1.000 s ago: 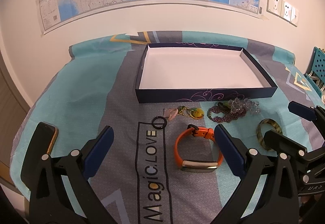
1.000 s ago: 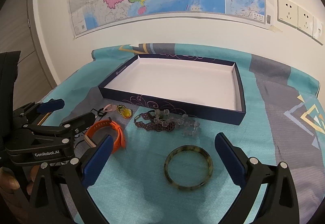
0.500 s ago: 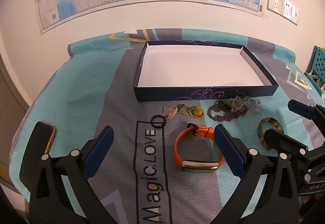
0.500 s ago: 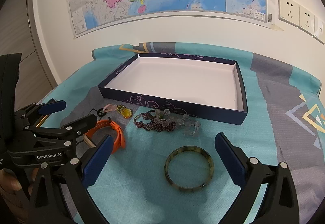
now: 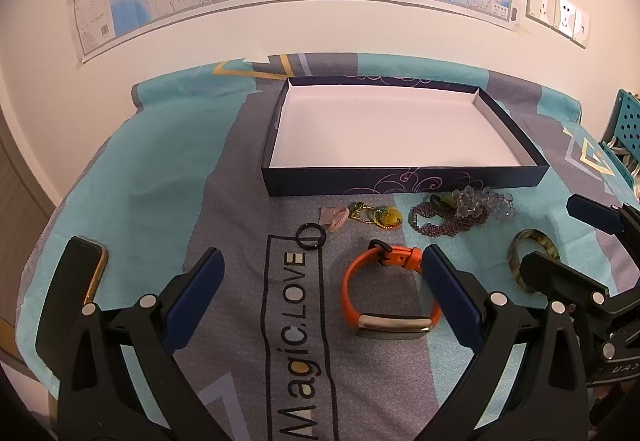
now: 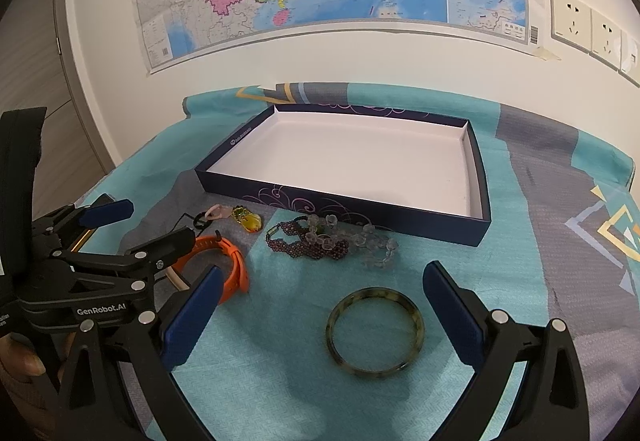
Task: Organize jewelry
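I've got both claws wide, nothing held. R claw is straight over the bangle, which lies flat between its fingers w/ the hole up, so R is nearer for that one. L claw hangs by the orange band, band nearer its right finger, long axis running away from me. Box sits beyond, bare inside; beads just in front of it. Vs 1 s ago: both views barely shifted, jewelry all unmoved.

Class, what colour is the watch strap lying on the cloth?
Orange watch strap, clearest in the left wrist view.
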{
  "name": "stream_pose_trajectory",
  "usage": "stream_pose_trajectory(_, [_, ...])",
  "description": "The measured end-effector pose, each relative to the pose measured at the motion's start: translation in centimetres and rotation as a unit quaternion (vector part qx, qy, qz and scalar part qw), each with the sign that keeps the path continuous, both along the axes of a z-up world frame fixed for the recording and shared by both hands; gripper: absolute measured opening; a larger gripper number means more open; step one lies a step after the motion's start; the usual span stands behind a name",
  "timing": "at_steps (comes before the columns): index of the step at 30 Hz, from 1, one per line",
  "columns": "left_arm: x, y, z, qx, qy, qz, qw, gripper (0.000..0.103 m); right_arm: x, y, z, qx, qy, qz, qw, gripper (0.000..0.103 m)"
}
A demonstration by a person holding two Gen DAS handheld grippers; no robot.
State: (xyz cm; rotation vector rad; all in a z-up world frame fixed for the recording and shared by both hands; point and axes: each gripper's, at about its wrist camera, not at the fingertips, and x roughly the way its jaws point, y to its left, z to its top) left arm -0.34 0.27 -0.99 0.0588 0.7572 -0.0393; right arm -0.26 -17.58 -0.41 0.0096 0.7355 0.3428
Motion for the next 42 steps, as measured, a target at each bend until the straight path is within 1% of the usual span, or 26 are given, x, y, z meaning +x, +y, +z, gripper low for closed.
stream_pose_trajectory(42, [0.40, -0.32, -0.35, 0.002, 0.010, -0.011, 0.9999, 0.097, 0.08, -0.14, 0.04, 0.004, 0.001, 0.006, 1.000, 0.097])
